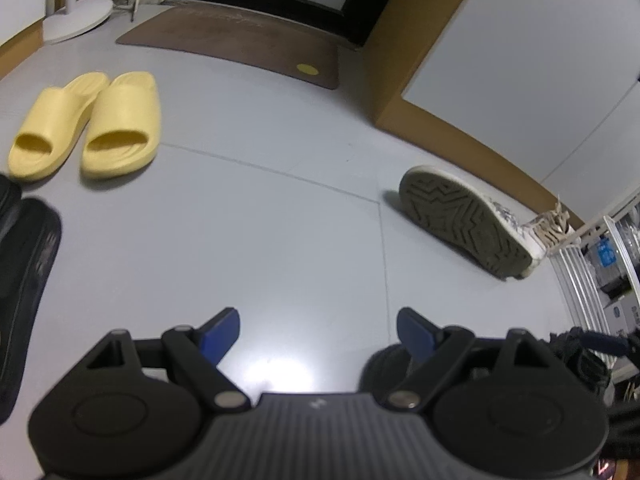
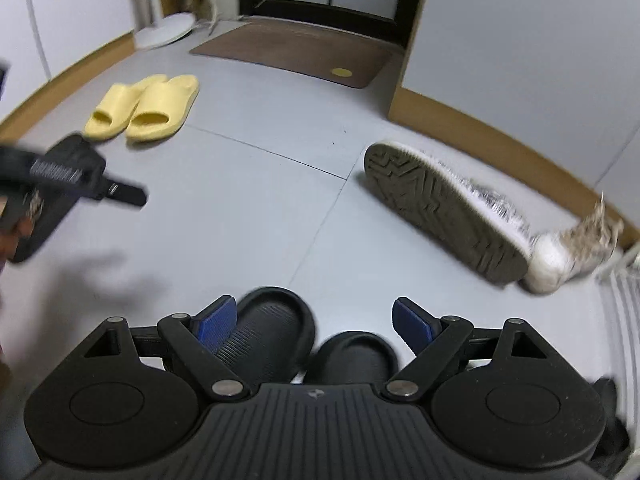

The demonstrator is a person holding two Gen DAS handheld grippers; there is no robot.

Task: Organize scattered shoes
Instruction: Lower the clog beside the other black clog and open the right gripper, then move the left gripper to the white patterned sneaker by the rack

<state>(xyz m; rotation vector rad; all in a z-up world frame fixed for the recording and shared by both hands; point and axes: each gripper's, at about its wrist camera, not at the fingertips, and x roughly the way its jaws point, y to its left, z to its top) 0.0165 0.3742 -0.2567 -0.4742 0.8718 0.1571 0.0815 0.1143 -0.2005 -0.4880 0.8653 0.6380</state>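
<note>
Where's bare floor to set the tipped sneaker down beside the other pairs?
Open grey floor lies between the yellow foam slides, the brown doormat and the tipped white sneaker. Crowded: black slides under the right gripper, and the wire rack.

In the right wrist view the heels of the two black slides (image 2: 276,336) are hidden under the right hand-held gripper (image 2: 314,320), and the white sneaker (image 2: 552,256) by the wall is smeared by motion, so its laces and upper cannot be made out. The left hand-held gripper (image 2: 60,184) is blurred and cut by the left edge. In the left wrist view a black shoe (image 1: 24,264) runs off the left edge, and a dark laced item (image 1: 580,356) at lower right is too hidden to name.
</note>
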